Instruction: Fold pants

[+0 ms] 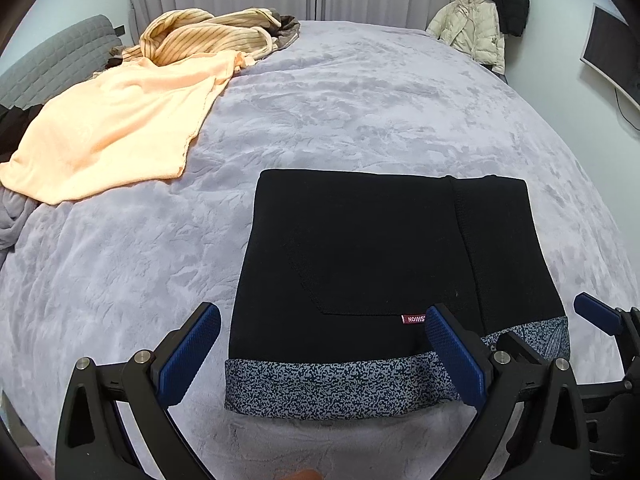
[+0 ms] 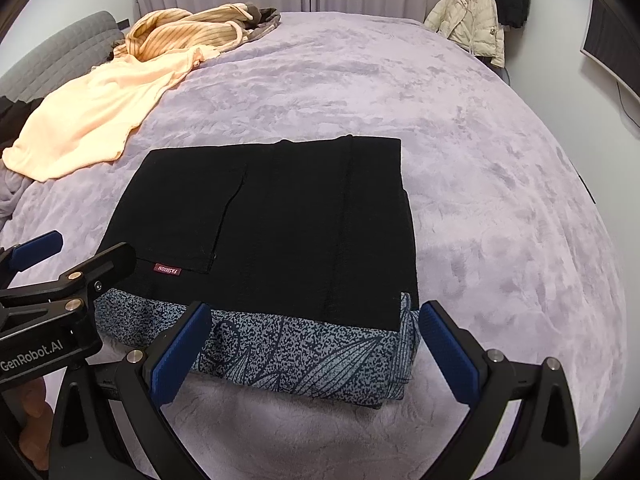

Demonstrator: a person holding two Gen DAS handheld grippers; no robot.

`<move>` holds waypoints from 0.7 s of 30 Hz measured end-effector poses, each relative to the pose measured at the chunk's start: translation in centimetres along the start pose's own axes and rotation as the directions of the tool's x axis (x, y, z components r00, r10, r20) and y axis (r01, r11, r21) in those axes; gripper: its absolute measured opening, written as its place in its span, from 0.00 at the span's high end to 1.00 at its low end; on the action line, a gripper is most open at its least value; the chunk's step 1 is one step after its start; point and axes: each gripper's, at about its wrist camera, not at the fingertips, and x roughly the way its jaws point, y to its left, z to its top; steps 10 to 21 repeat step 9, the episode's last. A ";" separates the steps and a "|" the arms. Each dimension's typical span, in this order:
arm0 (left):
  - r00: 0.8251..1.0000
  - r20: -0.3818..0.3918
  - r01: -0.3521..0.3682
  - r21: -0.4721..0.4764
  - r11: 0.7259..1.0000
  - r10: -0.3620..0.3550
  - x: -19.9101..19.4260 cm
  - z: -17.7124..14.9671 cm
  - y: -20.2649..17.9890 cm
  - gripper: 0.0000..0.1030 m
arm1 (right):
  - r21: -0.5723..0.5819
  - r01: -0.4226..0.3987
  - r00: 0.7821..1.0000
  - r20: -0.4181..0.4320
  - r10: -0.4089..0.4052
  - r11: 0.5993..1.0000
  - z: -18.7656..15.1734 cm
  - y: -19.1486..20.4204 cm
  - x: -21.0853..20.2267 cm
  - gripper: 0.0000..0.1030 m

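The black pants lie folded in a flat rectangle on the lilac bed cover, with a speckled blue-grey band along the near edge and a small red label. They also show in the right wrist view. My left gripper is open and empty, just above the near left part of the pants. My right gripper is open and empty, above the near right part. Its blue fingertips show at the right of the left wrist view. The left gripper's fingers show at the left of the right wrist view.
A peach garment and a striped yellow one lie at the far left of the bed. A grey quilted headboard stands at the left. Jackets hang at the far right by curtains. A monitor is on the right wall.
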 end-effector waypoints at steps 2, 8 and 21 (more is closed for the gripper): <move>1.000 0.000 0.005 0.004 1.000 -0.005 -0.1 0.0 -0.1 0.01 | 0.001 0.003 1.000 0.004 -0.003 1.000 -0.1 0.0 -0.1 0.00; 1.000 -0.004 0.012 0.008 1.000 -0.012 -0.1 -0.1 -0.4 0.01 | 0.004 -0.002 1.000 0.009 0.002 1.000 -0.1 -0.1 -0.4 0.00; 1.000 -0.005 0.012 0.008 1.000 -0.011 -0.1 -0.1 -0.4 0.01 | 0.007 -0.005 1.000 0.010 0.005 1.000 -0.1 -0.2 -0.5 0.00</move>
